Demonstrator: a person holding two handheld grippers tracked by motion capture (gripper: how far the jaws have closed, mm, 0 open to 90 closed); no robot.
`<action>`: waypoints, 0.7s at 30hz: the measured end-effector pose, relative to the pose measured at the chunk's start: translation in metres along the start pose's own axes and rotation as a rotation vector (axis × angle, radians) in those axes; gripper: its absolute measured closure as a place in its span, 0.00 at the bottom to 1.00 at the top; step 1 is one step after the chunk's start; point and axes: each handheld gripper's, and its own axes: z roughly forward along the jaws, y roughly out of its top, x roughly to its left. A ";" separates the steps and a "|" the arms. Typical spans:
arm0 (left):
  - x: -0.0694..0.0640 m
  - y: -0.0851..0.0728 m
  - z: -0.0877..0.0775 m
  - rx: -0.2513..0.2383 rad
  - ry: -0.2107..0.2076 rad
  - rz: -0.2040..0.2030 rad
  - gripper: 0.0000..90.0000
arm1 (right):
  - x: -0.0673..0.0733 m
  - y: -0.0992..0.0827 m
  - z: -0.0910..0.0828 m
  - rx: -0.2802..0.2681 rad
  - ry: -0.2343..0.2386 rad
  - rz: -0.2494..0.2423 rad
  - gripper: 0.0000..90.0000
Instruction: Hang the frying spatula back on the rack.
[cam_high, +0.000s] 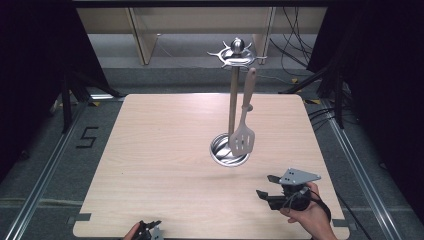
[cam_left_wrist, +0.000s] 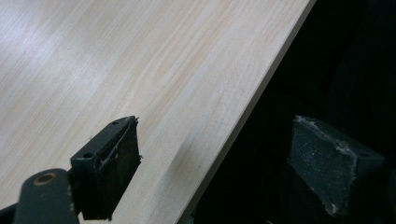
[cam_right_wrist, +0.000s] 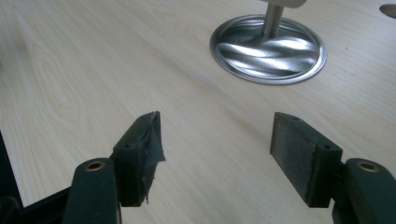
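A slotted spatula (cam_high: 243, 131) hangs from one arm of a metal utensil stand (cam_high: 233, 75) that rises from a round steel base (cam_high: 223, 152) a little right of the table's (cam_high: 160, 150) middle, nearer its right edge than its left. The spatula's long axis runs close to vertical, leaning slightly: the pale handle points up to the hook ring at the top of the stand, and the slotted blade points down, ending just above the base's right rim without clearly touching it. The blade faces the near edge of the table.

The right gripper (cam_high: 268, 187) sits near the table's near right corner, held in a hand (cam_high: 311, 216), and points left and away toward the stand's base, well apart from the spatula. In the right gripper view its jaws stand wide apart with only bare wood between them, and the steel base (cam_right_wrist: 268, 49) with the foot of the post lies ahead, just right of centre.

The left gripper (cam_high: 150, 228) is at the table's near edge, left of its middle. In the left gripper view its jaws are also spread wide, nothing between the pads; one jaw is over the wood and the other hangs past the table edge (cam_left_wrist: 243, 116) over dark floor.
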 end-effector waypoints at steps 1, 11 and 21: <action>0.000 0.000 0.000 0.000 0.000 0.000 0.17 | 0.000 0.000 0.000 0.000 0.000 0.000 0.39; 0.000 0.000 0.000 -0.002 0.002 -0.001 0.17 | 0.004 -0.016 -0.002 0.005 0.001 0.022 0.38; 0.001 0.000 0.000 -0.001 0.005 -0.006 0.17 | 0.012 -0.027 -0.002 0.012 0.017 0.011 0.38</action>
